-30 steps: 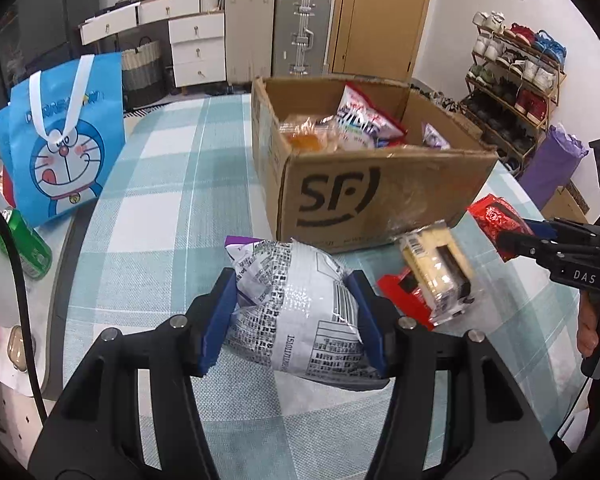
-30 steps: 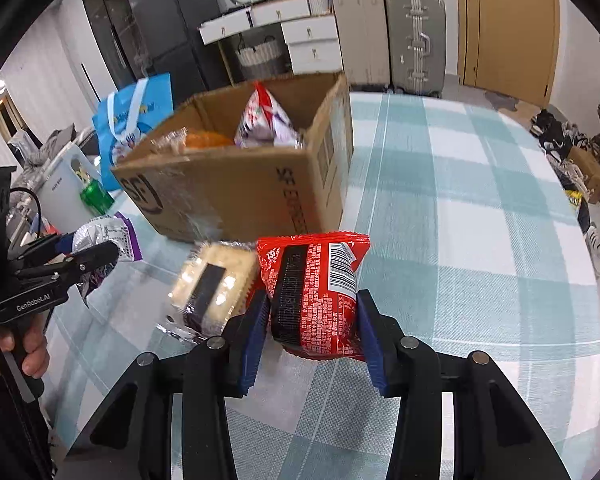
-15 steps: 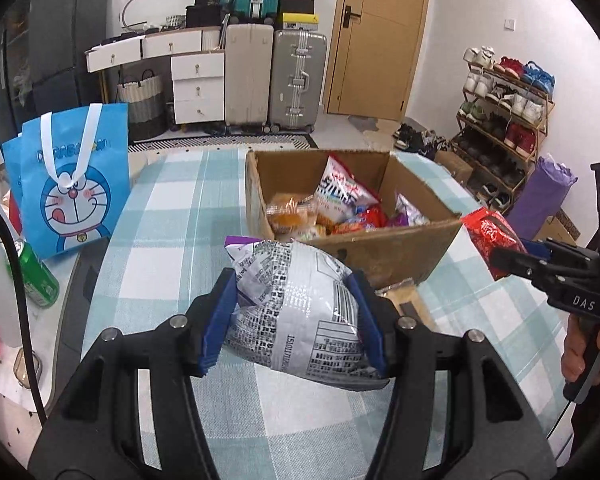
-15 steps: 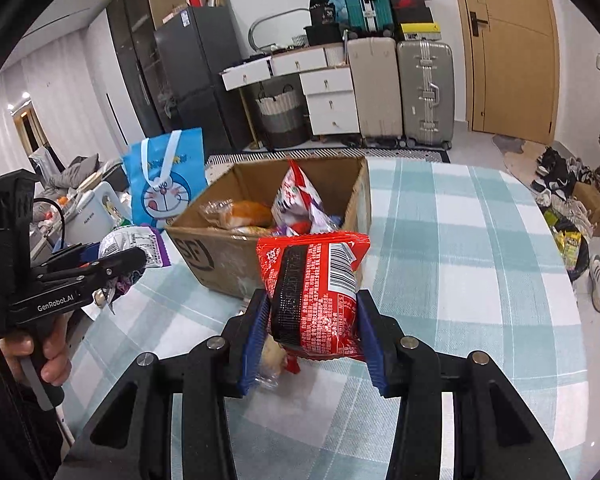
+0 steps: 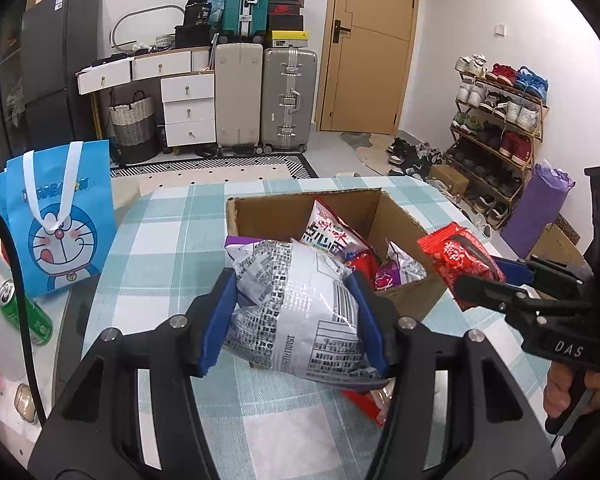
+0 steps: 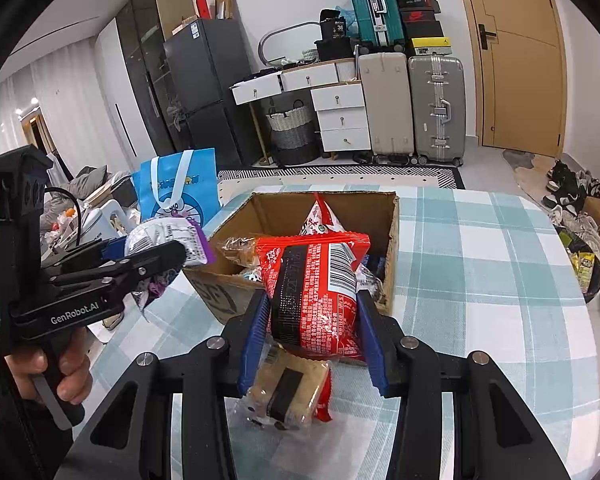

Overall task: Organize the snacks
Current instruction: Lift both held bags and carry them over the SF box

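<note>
Several snack packs (image 5: 384, 268) (mixed), cardboard box (image 5: 260, 216)

My table (image 6: 480, 280), under a teal-and-white checked cloth (image 5: 160, 248), carries an open cardboard box (image 6: 392, 240) stuffed with snack packets, standing toward the far edge. On the cloth just in front of the box lies a clear-wrapped pack of pale biscuits (image 6: 288, 392), resting partly on a red packet (image 6: 323, 402). Off the left edge of the cloth, a blue cartoon-cat tote bag (image 5: 60, 220) stands upright on a lower white surface (image 5: 4, 396), with a green can (image 5: 28, 312) tipped beside it
</note>
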The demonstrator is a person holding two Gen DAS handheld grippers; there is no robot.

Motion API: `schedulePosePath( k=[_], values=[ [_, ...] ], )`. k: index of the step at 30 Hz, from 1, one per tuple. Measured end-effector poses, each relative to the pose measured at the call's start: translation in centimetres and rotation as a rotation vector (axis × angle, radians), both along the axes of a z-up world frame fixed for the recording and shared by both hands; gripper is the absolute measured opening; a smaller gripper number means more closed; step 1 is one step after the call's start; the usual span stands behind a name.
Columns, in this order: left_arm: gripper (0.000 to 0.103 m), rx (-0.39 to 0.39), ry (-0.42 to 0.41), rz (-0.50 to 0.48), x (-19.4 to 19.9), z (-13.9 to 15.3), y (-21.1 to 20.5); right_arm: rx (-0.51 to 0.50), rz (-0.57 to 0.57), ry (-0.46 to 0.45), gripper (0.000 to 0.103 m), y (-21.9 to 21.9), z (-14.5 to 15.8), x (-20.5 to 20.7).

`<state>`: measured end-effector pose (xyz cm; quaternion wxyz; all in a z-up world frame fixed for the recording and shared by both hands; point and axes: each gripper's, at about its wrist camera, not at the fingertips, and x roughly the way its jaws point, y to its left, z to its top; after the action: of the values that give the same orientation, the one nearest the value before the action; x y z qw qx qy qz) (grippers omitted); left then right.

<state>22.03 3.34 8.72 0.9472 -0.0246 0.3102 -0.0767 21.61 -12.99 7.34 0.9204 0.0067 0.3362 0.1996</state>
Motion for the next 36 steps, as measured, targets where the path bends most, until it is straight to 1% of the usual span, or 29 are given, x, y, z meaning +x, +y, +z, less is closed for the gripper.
schedulePosePath(
  k=[10, 14, 23, 29, 33, 36],
  values=[
    [0.054, 0.013, 0.008, 0.022, 3.6, -0.7, -0.7, -0.007, -0.009, -0.002, 0.044, 0.9, -0.6, 2.1],
    [0.054, 0.032, 0.014, 0.030, 4.9, -1.4, -0.9, 0.003, -0.019, 0.006, 0.044, 0.8, -1.0, 2.9],
    [0.054, 0.031, 0.043, 0.016, 7.3, -3.1, -1.6, 0.014, -0.021, 0.024, 0.044, 1.1, -1.8, 4.6],
    [0.054, 0.054, 0.038, 0.011, 8.2, -3.6, -2.2, -0.012, -0.028, 0.024, 0.044, 1.7, -2.2, 5.8],
    [0.054, 0.069, 0.033, 0.006, 8.3, -3.9, -2.4, -0.010, -0.035, 0.032, 0.044, 1.6, -2.4, 6.3],
    [0.055, 0.064, 0.033, -0.001, 8.1, -3.9, -2.2, -0.005, -0.032, 0.027, 0.044, 1.5, -2.3, 6.1]
  ],
)
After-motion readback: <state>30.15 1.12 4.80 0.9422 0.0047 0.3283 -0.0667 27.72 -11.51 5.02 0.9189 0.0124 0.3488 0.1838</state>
